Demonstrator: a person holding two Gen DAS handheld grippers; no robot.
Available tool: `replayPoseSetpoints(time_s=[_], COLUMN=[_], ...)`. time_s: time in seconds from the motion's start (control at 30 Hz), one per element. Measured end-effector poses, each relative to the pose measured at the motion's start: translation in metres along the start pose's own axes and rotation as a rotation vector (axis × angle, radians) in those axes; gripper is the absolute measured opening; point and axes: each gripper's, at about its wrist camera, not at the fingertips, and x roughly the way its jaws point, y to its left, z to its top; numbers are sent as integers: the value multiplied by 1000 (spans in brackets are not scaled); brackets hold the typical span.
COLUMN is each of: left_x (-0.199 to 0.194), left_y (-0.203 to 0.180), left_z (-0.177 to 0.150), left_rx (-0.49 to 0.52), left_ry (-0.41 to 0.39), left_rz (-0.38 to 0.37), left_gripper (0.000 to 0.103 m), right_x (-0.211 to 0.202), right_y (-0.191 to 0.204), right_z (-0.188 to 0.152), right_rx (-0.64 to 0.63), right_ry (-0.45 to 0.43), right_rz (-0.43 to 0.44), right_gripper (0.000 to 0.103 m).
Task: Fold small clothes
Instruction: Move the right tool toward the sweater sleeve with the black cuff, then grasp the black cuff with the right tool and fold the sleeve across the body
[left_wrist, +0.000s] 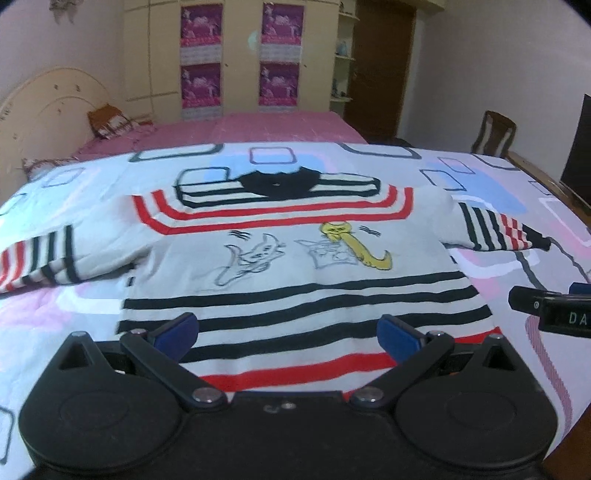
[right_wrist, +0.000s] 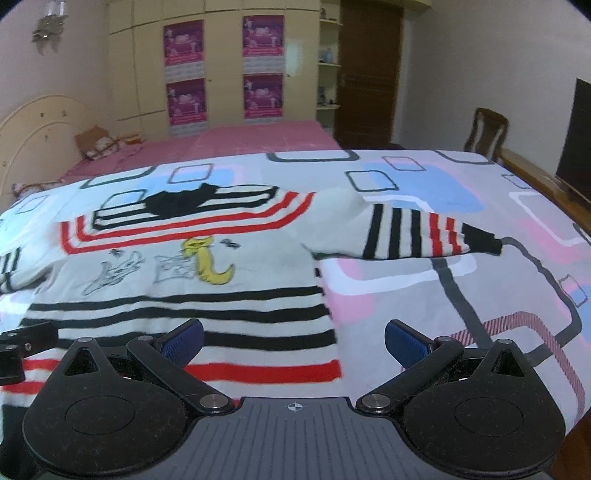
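A small white sweater (left_wrist: 288, 266) with black and red stripes and cat drawings lies flat and spread out on the bed, collar far, hem near. It also shows in the right wrist view (right_wrist: 177, 288). My left gripper (left_wrist: 288, 334) is open and empty above the hem's middle. My right gripper (right_wrist: 293, 341) is open and empty above the hem's right corner. The right sleeve (right_wrist: 417, 232) lies out to the right. The left sleeve (left_wrist: 37, 258) lies out to the left. The right gripper's body (left_wrist: 554, 310) shows at the left wrist view's right edge.
The bed is covered by a quilt (right_wrist: 461, 295) patterned with squares. A second bed with a pink sheet (left_wrist: 258, 129) stands behind, then wardrobes with posters (left_wrist: 240, 55). A wooden chair (right_wrist: 485, 129) and a dark screen (right_wrist: 580, 136) stand at the right.
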Motion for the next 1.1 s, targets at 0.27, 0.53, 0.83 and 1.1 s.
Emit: replayPoseSetpoints(time_s=[0.27,0.53,0.83,1.1], left_x=[38,93,144,162], left_y=[-19,-56,-90,-111], left_z=[18,45,73,87], left_rx=[-58,-84,-137,-121], left_ry=[38,97,135,143], left_rz=[-59,-58,-31,4], left_gripper=[103,103,103,102], right_x=[34,102,172,206], right_y=[-60,-159,-250,-316], right_z=[19,55,71,59], right_rx=[99,223,368,627], right_ry=[-13,-55,-24,11], right_rz=[26,12,-27,-2], right_gripper=[103,103,57,57])
